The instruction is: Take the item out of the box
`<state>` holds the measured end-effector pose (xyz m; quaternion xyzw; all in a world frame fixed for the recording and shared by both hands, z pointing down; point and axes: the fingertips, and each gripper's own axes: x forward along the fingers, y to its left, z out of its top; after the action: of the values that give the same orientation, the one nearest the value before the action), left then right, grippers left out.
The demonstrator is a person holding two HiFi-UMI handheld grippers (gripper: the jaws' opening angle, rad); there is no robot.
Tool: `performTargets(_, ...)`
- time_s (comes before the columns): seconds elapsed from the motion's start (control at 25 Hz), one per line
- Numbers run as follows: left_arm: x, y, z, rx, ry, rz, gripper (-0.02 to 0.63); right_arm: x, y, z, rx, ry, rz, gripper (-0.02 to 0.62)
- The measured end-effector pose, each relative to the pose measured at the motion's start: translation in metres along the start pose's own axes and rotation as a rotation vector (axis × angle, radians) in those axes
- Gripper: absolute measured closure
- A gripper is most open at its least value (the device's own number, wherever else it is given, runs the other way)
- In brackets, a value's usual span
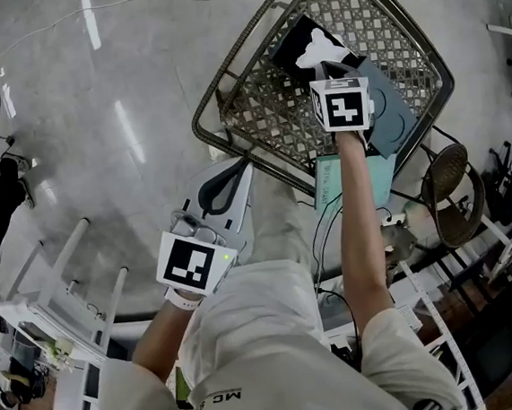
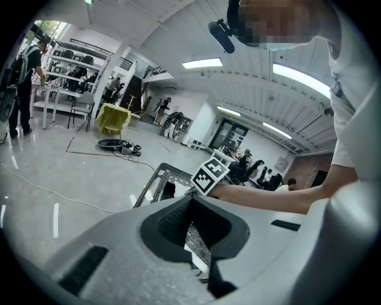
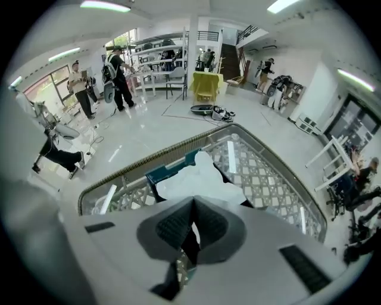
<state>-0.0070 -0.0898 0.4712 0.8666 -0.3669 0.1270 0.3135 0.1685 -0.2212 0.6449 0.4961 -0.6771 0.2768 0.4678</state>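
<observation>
Right tongs are pinched shut on the edge of the item, a thin white-on-black piece over the lattice bench, near the teal box. It looks light and bendy, so I'd hold it by the edge. Left tongs are closed and empty.

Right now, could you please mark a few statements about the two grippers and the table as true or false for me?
1. The right gripper is over the lattice table. True.
2. Its jaws stand wide open. False: they are closed, on the edge of the black and white item.
3. The left gripper holds the teal box. False: it holds nothing and is off the table's corner, over the floor; the box lies beside the right forearm.
4. Other people stand in the background of the room. True.
</observation>
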Motion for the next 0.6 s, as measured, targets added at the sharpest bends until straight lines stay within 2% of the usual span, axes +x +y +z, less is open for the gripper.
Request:
performTargets(0.28,-0.009,-0.016,0.017,0.028,-0.028,-0.016,0.581,-0.044,0.009,0.004,0.041,-0.12,0.002,0.581)
performTargets(0.48,-0.019,-0.022,0.024,0.102,-0.051,-0.031,0.581,-0.084,0.01,0.014,0.068,-0.21,-0.01,0.58)
performTargets(0.6,-0.024,-0.027,0.029,0.107,-0.055,-0.034,0.581,-0.11,0.009,0.021,0.08,-0.265,-0.026,0.581)
